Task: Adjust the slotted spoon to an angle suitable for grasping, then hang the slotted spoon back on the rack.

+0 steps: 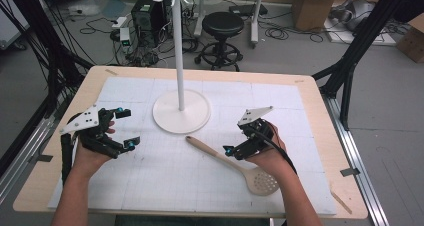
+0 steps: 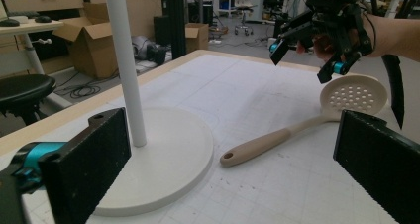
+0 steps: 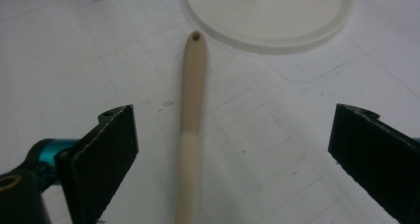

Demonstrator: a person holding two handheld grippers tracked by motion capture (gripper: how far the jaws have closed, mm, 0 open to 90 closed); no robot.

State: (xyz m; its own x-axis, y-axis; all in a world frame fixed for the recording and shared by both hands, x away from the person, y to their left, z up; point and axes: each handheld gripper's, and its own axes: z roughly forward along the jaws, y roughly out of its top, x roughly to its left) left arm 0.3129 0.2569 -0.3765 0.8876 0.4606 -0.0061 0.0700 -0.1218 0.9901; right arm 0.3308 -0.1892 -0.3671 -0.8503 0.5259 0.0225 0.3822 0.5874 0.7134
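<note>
Holding a claw in each hand, I have my right gripper [image 1: 239, 136] poised above the handle of the slotted spoon [image 1: 235, 162], its jaws spread wide and empty, one on either side of the handle without touching it, as the right gripper view shows. The spoon [image 3: 190, 130] lies flat on the white gridded mat [image 1: 165, 186] that covers most of the tabletop [image 1: 320, 116], toward the right half and nearer my edge than the far one. Its handle end, with a small hanging hole, points at the round base of the white stand [image 1: 181, 111] and stops just short of it, apart from the rim; its perforated bowl rests closer to me, below my right hand [image 1: 267, 153]. The stand sits near the middle of the tabletop, its thin pole rising to a ring of hooks at the top. My left gripper [image 1: 122, 128] is held near the left edge of the mat, jaws also spread and gripping nothing; in the left gripper view the stand [image 2: 148, 154] is just beside its near jaw, with the spoon [image 2: 302, 122] and my right gripper [image 2: 307, 53] farther off.
</note>
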